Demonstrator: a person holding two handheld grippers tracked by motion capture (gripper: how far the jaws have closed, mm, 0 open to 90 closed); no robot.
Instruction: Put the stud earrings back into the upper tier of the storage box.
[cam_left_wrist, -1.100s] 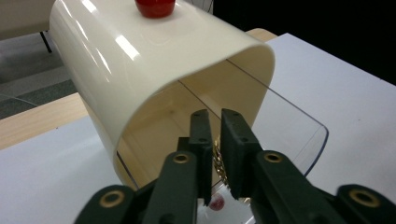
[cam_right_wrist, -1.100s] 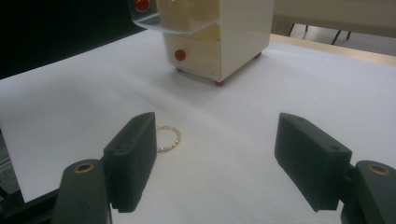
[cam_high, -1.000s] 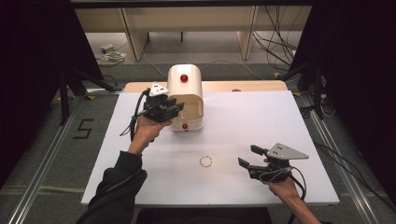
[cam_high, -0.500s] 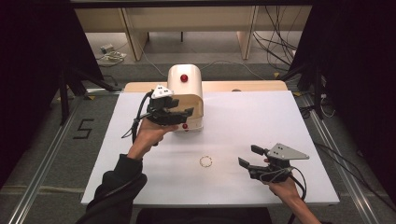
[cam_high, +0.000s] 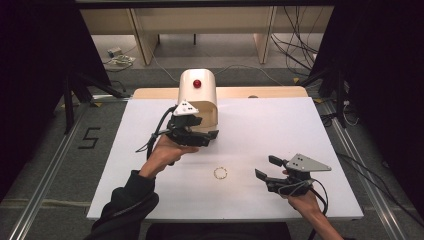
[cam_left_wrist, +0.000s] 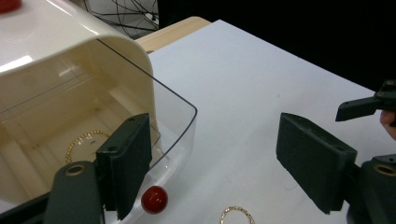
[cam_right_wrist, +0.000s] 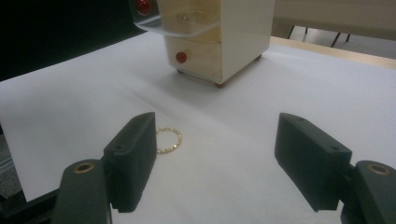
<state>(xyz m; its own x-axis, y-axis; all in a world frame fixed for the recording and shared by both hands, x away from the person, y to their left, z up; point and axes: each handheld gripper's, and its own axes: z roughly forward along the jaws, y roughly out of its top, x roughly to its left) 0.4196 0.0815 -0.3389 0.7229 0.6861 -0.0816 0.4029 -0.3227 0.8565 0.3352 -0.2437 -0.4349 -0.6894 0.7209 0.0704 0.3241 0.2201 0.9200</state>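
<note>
On the smooth white table (cam_high: 300, 125), the left claw (cam_high: 202, 136) is held just in front of the cream, round-topped plastic jewellery box (cam_high: 199, 95), its matte black jaws spread wide apart and grasping nothing. In the left gripper view the near jaw stands at the rim of a clear plastic drawer (cam_left_wrist: 180, 126) pulled out from the box; the drawer wall is thin and glossy with rounded corners, and a fine gold chain (cam_left_wrist: 84, 140) lies inside on its pale floor. A small glossy red round knob (cam_left_wrist: 154, 199) sits on the drawer front, just beside that jaw. A second red knob (cam_high: 197, 83) is set in the box's curved top.

Near the table's middle, apart from both claws, lies a thin gold ring-shaped bracelet with a beaded, twisted texture (cam_high: 220, 173); in the right gripper view it rests flat just beyond the left-hand jaw.

The right claw (cam_high: 266, 168) rests low near the table's front edge, released, its blocky black jaws well apart, with a grey three-cornered plate on top.
</note>
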